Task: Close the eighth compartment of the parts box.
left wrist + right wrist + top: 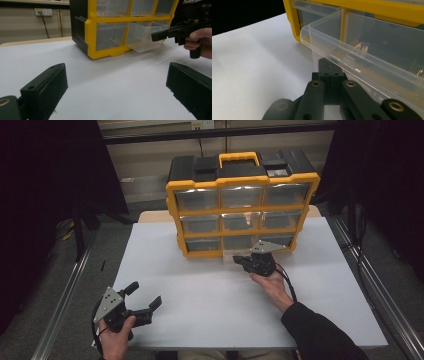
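Observation:
A yellow and black organiser (242, 180) with clear drawers stands upright at the back of the white table (200, 290). Its bottom middle drawer (143, 37) (367, 42) is pulled partway out. My right gripper (240, 261) (329, 67) is shut, with its tips against the drawer's front just under the rim. I see nothing between its jaws. In the left gripper view, the right gripper (158, 36) touches the drawer's front corner. My left gripper (145, 296) (115, 82) is open near the table's front left, low over the bare top and holding nothing.
The other drawers (197, 200) sit pushed in. A yellow carry handle (239, 157) tops the organiser. Metal rails (65, 300) run along both sides of the table. A wall outlet (43, 11) with cables is behind the table.

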{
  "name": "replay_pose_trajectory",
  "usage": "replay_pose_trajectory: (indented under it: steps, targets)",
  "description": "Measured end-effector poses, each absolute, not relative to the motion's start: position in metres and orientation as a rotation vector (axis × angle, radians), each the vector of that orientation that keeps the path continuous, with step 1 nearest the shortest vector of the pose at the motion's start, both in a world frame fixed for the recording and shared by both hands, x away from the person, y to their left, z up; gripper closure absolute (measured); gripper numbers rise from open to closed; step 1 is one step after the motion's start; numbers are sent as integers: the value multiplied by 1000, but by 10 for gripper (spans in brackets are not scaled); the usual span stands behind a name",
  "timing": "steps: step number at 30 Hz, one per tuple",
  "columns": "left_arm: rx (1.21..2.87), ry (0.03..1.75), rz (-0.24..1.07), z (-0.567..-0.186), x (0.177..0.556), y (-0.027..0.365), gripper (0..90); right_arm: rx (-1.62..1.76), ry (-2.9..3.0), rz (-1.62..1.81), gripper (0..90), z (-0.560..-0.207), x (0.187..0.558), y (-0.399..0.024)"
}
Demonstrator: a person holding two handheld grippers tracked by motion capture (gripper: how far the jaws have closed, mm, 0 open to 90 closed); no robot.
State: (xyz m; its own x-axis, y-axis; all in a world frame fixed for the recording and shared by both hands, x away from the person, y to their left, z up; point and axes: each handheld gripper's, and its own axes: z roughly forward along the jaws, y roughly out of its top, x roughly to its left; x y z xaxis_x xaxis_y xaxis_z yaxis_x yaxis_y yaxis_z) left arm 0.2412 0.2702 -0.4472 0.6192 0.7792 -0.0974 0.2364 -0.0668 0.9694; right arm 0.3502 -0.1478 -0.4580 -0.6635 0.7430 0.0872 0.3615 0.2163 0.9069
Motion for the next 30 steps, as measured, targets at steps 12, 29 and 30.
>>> replay_pose_trajectory:
  steps: [12,29,30]
  targets:
    - [1618,861,551,-447,241,270,34,1039,2120,1425,900,-459,354,-149]
    - [1621,856,556,-447,241,271,34,1058,2101,1419,900,-458,362,-149]
    - [1621,858,555,-447,241,271,34,1060,2100,1419,900,-458,363,-149]
